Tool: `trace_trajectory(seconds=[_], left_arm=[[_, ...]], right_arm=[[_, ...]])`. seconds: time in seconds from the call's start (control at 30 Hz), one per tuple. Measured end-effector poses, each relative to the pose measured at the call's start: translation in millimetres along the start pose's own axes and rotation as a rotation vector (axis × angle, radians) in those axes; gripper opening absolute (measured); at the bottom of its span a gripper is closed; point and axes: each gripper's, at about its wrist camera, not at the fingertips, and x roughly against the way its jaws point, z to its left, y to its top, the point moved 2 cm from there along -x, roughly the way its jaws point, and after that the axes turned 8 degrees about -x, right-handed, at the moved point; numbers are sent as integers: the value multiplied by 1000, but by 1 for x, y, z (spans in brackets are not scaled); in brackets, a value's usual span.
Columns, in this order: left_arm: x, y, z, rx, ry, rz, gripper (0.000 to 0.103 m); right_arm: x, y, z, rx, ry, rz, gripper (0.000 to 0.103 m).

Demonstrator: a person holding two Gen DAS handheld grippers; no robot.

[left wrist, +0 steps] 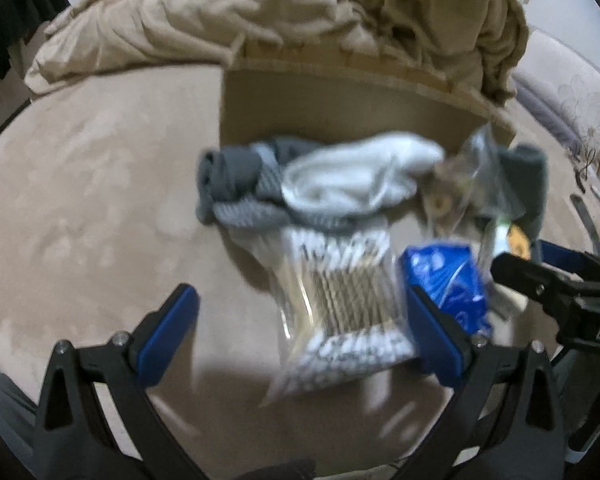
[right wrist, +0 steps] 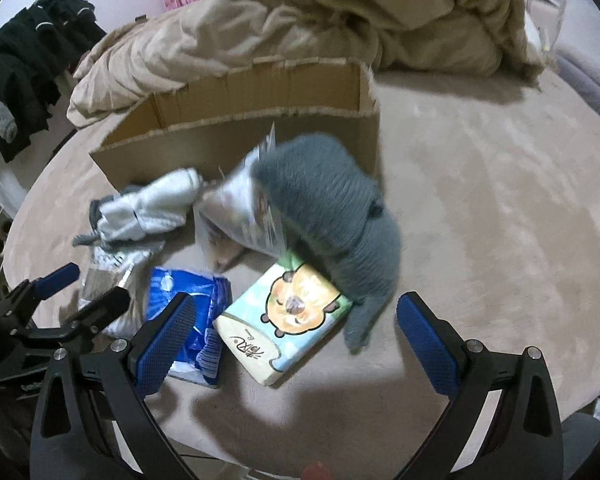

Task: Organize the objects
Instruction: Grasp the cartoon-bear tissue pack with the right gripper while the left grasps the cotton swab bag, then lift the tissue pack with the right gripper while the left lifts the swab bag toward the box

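Observation:
A pile of items lies on the beige bed cover in front of an open cardboard box [right wrist: 260,92]. In the left wrist view my left gripper [left wrist: 300,332] is open above a clear bag of cotton swabs [left wrist: 340,300], with grey and white socks [left wrist: 320,184] beyond and a blue packet [left wrist: 448,280] at its right finger. In the right wrist view my right gripper [right wrist: 296,340] is open over a tissue pack with a bear print [right wrist: 288,316]. A grey knit garment [right wrist: 332,216], a clear plastic bag [right wrist: 240,216] and the blue packet [right wrist: 188,308] lie around it.
A crumpled tan blanket [right wrist: 320,20] is heaped behind the box. Dark clothes [right wrist: 24,72] hang at the far left. The box [left wrist: 340,108] stands just behind the socks. My right gripper's fingers [left wrist: 540,280] show at the right edge of the left wrist view.

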Motion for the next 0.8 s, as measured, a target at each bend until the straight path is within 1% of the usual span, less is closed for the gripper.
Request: trace_trajectory(seconds=[0.03,0.07,0.13,0.2,0.23,0.27,0.33,0.37,0.4,0.43,0.47,0.5,0.53,0.57,0.63,0.8], left_arm=[[-4,-1,-2,-10,6,7,102],[-7,-3,-4,-27,19,15,102],[-12,-4,-7,-60,33,17,103],[-13,-5,-6,-56,28,13,102],[-12,-5,-5,-48,20,7,101],[-9,-5,-2,-36,13,-4,98],[-4,-5,1,-27,17,-21,83],[0,-6,0,-29,17,-28,79],[4,-6,-1,-38,19,-34,72],[8,-6,-4,-52,31,-39,64],[13,-6,-8,-76,51,-50,60],[19,-6,-13,-97,63,-62,55],[23,-7,-15,-109,68,-72,53],[28,-8,-18,-120,70,-86,53],[32,-11,-20,-127,57,-94,50],[46,-14,-17,-102,36,-97,47]], right_arm=[[-4,-1,0,-2,-6,13,92],[-8,-3,0,-1,-3,22,92],[-10,-5,-1,1,-2,14,92],[-9,-5,-2,1,3,8,91],[-7,-5,-4,-7,2,2,88],[-5,-4,-6,-14,6,-4,82],[-2,-6,-11,-25,18,-11,78],[-1,-7,-14,-30,24,-9,74],[1,-8,-15,-30,26,-10,70],[3,-9,-16,-28,25,-13,64],[4,-10,-16,-24,24,-13,55],[4,-12,-14,-17,23,-12,48],[4,-13,-14,-12,20,-9,33],[4,-12,-12,-8,16,-9,30],[6,-13,-12,-5,24,-10,29],[19,-15,-15,-6,44,-29,29]])
